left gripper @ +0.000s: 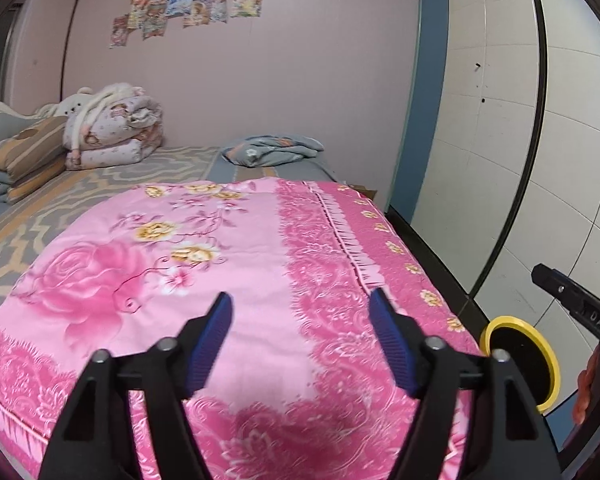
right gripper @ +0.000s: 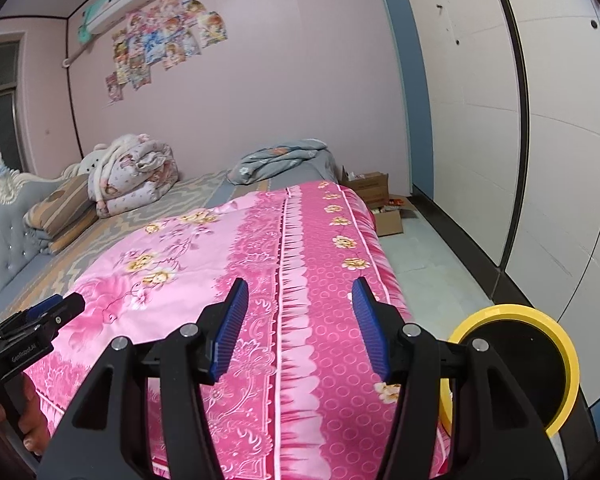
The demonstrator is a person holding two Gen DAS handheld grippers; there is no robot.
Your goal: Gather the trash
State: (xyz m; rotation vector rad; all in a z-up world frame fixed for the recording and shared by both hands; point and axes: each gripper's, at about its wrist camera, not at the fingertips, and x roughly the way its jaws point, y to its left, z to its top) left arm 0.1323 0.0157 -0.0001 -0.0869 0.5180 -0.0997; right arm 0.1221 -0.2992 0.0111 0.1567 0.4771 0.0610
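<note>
Two grippers are hovering over one pink floral quilt [left gripper: 228, 264]. The left gripper [left gripper: 301, 312] is standing with its jaws apart and nothing between them; the right gripper [right gripper: 300, 300] is likewise gaping empty. One yellow-rimmed bin [right gripper: 556, 336] with a black lining is sitting on the floor just beside the bed's near corner, to the right; whether any trash is lying inside, I cannot tell. Two folded bundles of bedding [left gripper: 116, 128] are resting near the far wall, and cardboard boxes [right gripper: 380, 200] are sitting on the floor beyond the quilt.
</note>
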